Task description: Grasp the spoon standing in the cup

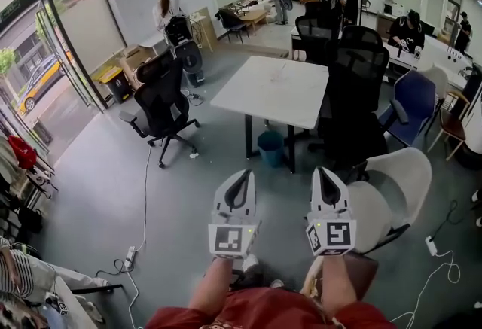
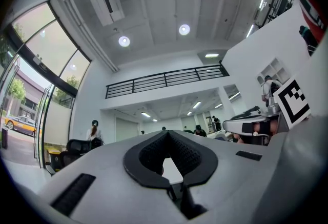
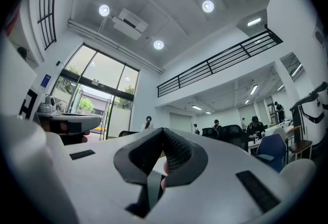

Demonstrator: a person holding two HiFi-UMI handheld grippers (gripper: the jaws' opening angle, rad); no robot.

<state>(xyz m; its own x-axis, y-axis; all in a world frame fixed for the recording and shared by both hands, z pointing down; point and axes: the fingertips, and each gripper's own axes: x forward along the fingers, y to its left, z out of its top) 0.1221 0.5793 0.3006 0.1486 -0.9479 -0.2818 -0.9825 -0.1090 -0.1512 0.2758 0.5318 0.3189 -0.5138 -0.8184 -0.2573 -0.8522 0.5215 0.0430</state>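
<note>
On white table (image 1: 260, 98), small items (image 1: 276, 73) indistinct

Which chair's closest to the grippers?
The white chair, just beside the right gripper. The black chairs and the blue chair stand farther off.

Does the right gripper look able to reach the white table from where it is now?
Probably not yet. The right gripper is held close to the person's body, and a stretch of grey floor separates it from the white table. The way across looks free, so stepping forward should help.
</note>
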